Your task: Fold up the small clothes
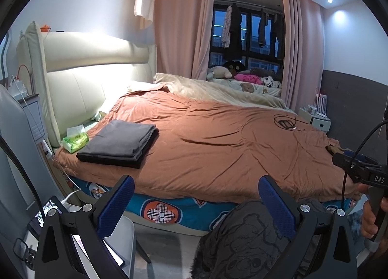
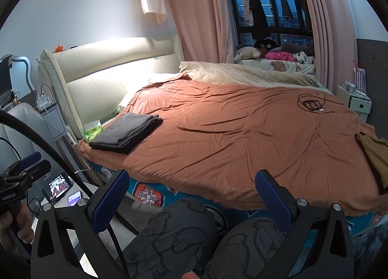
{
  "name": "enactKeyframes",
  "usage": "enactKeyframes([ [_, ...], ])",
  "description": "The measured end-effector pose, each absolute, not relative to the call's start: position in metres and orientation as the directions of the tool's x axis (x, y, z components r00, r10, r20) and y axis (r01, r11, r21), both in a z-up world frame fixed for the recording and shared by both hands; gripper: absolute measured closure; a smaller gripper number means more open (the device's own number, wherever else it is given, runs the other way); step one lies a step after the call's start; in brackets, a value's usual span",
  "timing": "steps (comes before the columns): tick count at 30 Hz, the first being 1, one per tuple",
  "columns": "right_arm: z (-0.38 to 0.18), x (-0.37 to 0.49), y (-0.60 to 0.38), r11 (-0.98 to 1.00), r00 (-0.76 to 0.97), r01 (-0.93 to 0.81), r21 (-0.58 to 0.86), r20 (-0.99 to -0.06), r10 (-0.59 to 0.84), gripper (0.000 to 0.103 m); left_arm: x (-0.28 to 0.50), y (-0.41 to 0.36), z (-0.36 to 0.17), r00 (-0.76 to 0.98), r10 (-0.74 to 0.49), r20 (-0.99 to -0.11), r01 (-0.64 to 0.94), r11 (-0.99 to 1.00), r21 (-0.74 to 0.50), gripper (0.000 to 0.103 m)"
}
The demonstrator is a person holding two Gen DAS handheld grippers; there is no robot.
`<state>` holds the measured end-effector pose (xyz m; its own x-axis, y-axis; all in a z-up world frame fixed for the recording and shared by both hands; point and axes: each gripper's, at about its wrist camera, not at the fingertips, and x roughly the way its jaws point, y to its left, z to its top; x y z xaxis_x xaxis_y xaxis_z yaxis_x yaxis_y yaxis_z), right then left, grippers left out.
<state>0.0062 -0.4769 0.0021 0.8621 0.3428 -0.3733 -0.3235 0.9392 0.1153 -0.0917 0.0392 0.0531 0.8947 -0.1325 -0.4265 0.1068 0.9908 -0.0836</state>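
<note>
Both the left gripper (image 1: 196,206) and right gripper (image 2: 191,201) gape wide and empty at the bottom of frame, the folded grey cloth stack (image 1: 118,143) resting left of centre on the rust-orange quilted bedspread (image 1: 218,138).

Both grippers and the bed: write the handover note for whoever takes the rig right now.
Left gripper: open, empty, off the bed's near edge.
Right gripper: open, empty, same.
Done: folded grey and black stack lies on the orange duvet near the headboard.
Left: a mustard-yellow garment lies unfolded at the duvet's right edge; likely next.
Mind the black cable on the duvet's far side.
</note>
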Motion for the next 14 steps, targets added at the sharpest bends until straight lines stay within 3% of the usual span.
enactKeyframes([
  [14,0.0016,0.0042,-0.4777,0.941,0.864,-0.321,0.104,-0.373,0.336,0.000,-0.1000,0.0402,0.0579,0.909,-0.136,-0.395,0.115,0.990,-0.078,0.000],
])
